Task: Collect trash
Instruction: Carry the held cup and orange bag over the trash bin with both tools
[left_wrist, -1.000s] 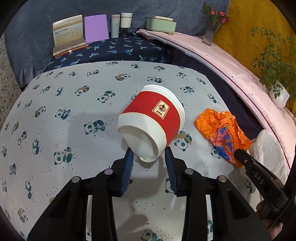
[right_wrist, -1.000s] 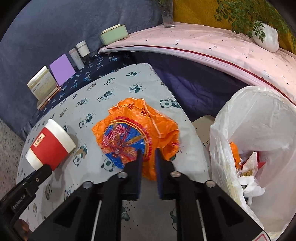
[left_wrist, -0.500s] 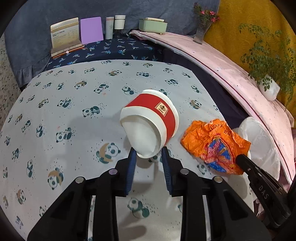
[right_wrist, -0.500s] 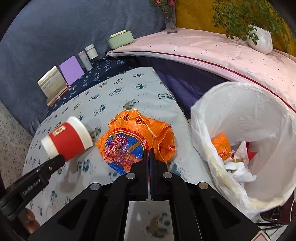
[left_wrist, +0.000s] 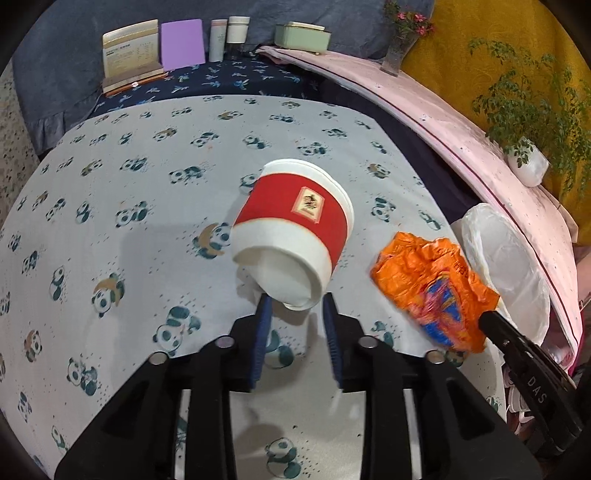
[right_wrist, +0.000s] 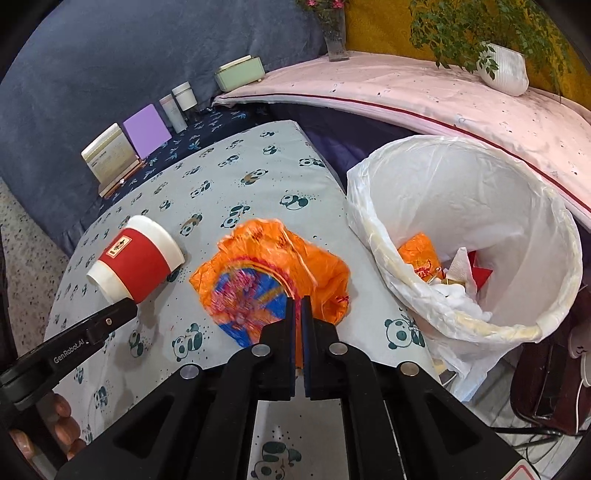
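Left wrist view: the left gripper (left_wrist: 295, 306) holds a red and white paper cup (left_wrist: 291, 232) by its base, tilted above the panda-print tablecloth (left_wrist: 129, 206). Its jaws have just been opening a little, yet the blue pads (left_wrist: 264, 314) still touch the cup's bottom rim on both sides. To the cup's right hangs a crumpled orange plastic bag (left_wrist: 432, 288), pinched by the right gripper, whose jaws are hidden here. Beyond the bag stands a white-lined trash bin (left_wrist: 506, 273).

Right wrist view: the right gripper (right_wrist: 298, 306) pinches the orange plastic bag (right_wrist: 266, 280) between nearly closed jaws that have just been easing apart. The cup (right_wrist: 136, 258) is left of the bag. The trash bin (right_wrist: 461, 236) is right of it, with rubbish inside.
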